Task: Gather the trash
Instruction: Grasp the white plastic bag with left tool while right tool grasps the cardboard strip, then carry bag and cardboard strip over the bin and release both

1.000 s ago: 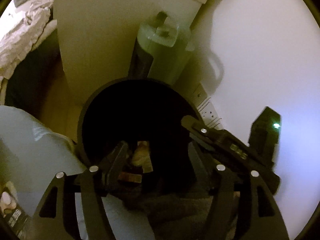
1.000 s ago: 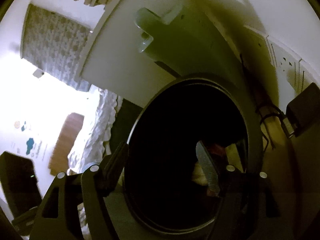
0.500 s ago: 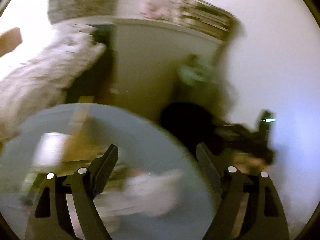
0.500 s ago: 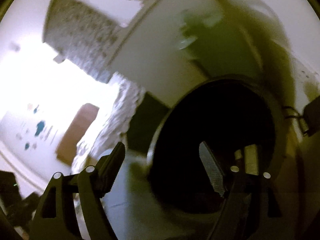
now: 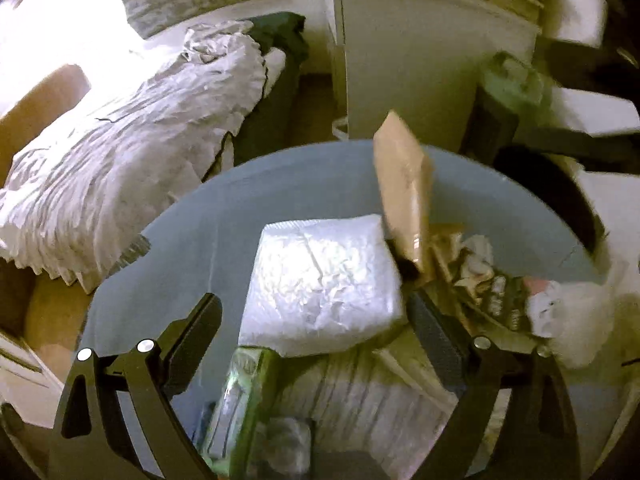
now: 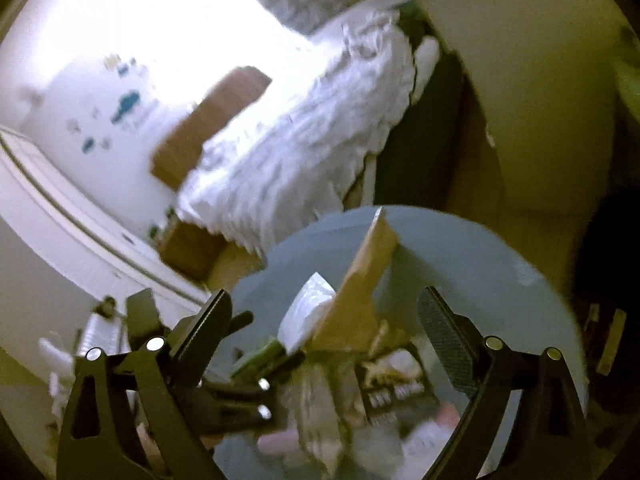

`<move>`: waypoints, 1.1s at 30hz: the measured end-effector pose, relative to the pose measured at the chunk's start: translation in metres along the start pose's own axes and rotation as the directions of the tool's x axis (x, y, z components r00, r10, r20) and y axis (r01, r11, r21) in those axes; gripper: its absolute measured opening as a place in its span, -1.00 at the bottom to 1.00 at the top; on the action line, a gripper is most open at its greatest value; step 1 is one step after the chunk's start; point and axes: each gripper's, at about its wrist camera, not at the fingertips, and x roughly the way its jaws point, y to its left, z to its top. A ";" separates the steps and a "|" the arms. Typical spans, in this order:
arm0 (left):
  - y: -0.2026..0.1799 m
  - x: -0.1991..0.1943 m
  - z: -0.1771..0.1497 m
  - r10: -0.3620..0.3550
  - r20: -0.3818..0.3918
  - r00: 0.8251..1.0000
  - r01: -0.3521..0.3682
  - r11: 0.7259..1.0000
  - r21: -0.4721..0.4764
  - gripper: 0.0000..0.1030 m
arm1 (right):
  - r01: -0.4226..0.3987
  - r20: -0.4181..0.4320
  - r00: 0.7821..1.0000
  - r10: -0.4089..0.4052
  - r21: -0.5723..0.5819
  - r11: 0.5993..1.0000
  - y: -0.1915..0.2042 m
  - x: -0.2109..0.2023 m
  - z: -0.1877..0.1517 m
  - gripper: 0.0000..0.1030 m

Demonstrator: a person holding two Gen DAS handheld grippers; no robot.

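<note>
The left gripper (image 5: 316,320) hangs above a round grey table (image 5: 224,224) heaped with trash, its jaws wide and opening further, the pads pressing on nothing. Just beyond and between its fingers lies a white padded mailer (image 5: 324,280), flat on the heap, its near edge at about the fingertips. Behind the mailer a brown cardboard piece (image 5: 404,192) stands tilted on edge, leaning toward the far side of the table. To the right of the right finger sit crumpled wrappers (image 5: 476,268) and a white, pink-tinted wad (image 5: 572,312) near the table's rim. Under the gripper, close to the camera, lie a green-edged clear pack (image 5: 244,392) and pale folded paper (image 5: 360,392). The right gripper (image 6: 324,320) looks at the same table (image 6: 472,256) from another side, its jaws also broad and opening, nothing between the pads. The cardboard (image 6: 360,280) and the mailer (image 6: 308,312) lie between its fingers farther off, with a dark printed packet (image 6: 396,388) nearer, toward the right finger; the view is blurred. The other gripper's black fingers (image 6: 240,396) show at lower left. Beyond the table are a rumpled white bed (image 5: 120,152) and a pale cabinet (image 5: 420,72).
</note>
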 end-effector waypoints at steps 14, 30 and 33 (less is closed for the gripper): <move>0.035 0.012 0.004 -0.116 0.024 0.993 0.118 0.970 -0.211 -0.28 | 0.036 -0.059 0.998 -0.033 0.055 0.998 -0.019 0.058 -0.006 -0.53; -0.107 -0.073 0.073 -0.393 0.254 0.884 0.430 0.896 -0.110 -0.29 | 0.092 0.508 0.842 -0.183 0.198 0.976 -0.159 -0.182 -0.053 -0.53; -0.162 -0.049 0.089 -0.473 0.209 0.856 0.494 0.867 -0.061 -0.29 | 0.129 0.492 0.833 -0.253 0.273 0.953 -0.199 -0.186 -0.067 -0.53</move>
